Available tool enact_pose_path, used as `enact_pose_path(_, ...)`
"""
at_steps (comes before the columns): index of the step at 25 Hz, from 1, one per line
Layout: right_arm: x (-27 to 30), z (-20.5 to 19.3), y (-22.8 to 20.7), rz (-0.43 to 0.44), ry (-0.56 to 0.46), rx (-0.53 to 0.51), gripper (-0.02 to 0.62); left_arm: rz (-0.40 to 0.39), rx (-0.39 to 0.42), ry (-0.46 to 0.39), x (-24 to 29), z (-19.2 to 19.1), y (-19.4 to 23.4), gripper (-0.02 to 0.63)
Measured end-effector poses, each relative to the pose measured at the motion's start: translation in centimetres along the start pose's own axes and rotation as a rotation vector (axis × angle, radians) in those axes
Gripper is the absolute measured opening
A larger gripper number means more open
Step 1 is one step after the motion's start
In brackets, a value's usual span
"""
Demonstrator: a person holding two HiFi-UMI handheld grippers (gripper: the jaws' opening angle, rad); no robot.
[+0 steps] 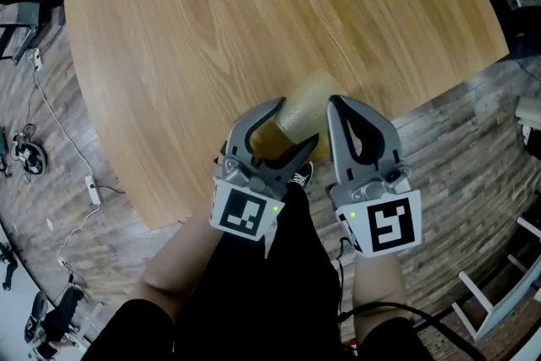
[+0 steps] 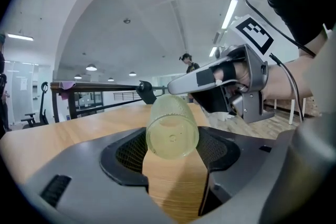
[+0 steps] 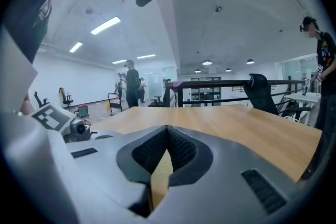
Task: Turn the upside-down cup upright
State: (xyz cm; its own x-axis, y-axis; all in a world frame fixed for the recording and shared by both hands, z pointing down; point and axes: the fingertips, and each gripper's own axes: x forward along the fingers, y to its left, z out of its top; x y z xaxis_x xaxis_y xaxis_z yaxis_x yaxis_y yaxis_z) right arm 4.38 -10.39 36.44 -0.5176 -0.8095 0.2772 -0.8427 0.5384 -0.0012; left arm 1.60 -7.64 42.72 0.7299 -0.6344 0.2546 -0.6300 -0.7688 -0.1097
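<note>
Over the wooden tabletop's (image 1: 254, 13) six-o'clock edge, a translucent yellowish plastic cup (image 1: 308, 101) is clamped sideways by the left gripper (image 1: 297, 124); the right gripper (image 1: 336, 106) is clenched empty. Mid-turn is judged; mouth-up rolling is called for next.

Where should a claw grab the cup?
Grab the cup by its round side wall near the base, coming from the base end, a pad on each side. The left claw holds it so: it is tipped, base toward that claw.
</note>
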Motion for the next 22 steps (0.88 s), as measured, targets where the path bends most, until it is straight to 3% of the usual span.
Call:
enact_pose_path(8, 1.3, -4.2, -1.6, -0.044, 0.058, 0.063, 0.014, -0.006, -0.010, 0.011, 0.4, -0.7, -0.1, 0.298)
enact_pose_path(22, 2.5, -7.3, -3.2, -0.071, 0.123, 0.117, 0.014, -0.011, -0.043, 0.008, 0.8, 0.1, 0.5, 0.293)
